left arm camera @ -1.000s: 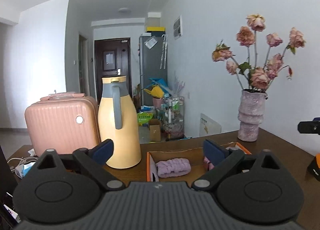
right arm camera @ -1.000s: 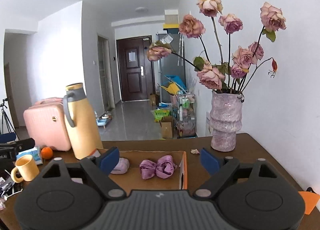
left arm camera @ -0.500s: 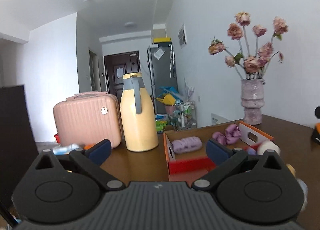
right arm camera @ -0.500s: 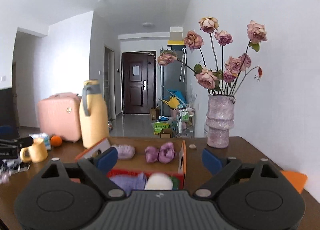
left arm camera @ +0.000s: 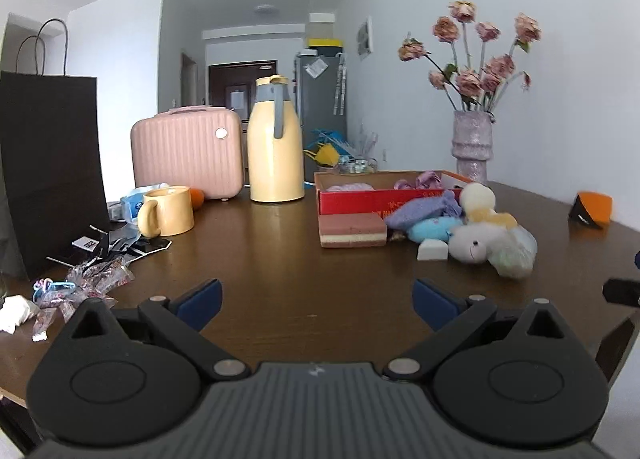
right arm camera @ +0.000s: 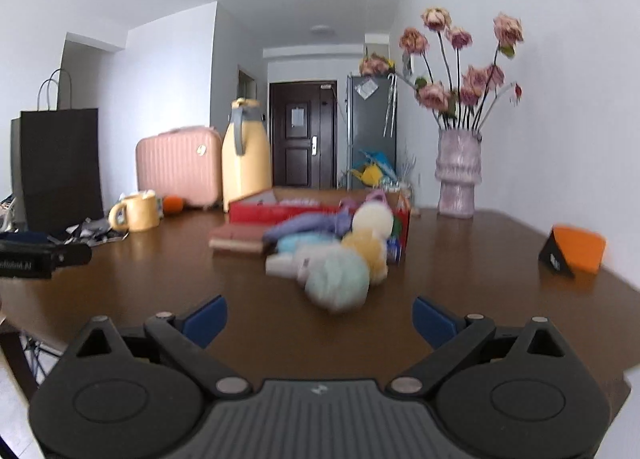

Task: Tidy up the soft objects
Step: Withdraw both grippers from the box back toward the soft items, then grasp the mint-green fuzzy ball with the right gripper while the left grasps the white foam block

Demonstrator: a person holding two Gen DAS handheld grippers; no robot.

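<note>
A red cardboard box (left arm camera: 360,199) stands mid-table with purple soft items inside. In front of it lies a pile: a pink-and-cream layered sponge (left arm camera: 352,229), a purple cloth piece (left arm camera: 420,211), a blue plush (left arm camera: 430,229), a white plush (left arm camera: 474,243), a cream ball (left arm camera: 476,195) and a pale green puff (left arm camera: 514,255). My left gripper (left arm camera: 316,297) is open and empty, well short of the sponge. My right gripper (right arm camera: 320,317) has its jaws opening, nothing between them; the blurred green puff (right arm camera: 338,283) lies just beyond it.
A yellow jug (left arm camera: 275,147), pink case (left arm camera: 188,151), yellow mug (left arm camera: 168,211) and black paper bag (left arm camera: 48,163) stand at the left. Wrapped sweets (left arm camera: 92,275) litter the near left edge. A vase of roses (left arm camera: 472,147) and an orange-black block (left arm camera: 592,209) stand at the right.
Both grippers have pulled back from the box and dropped lower. The pile of soft things in front of the box, the mug and the black bag have come into view.
</note>
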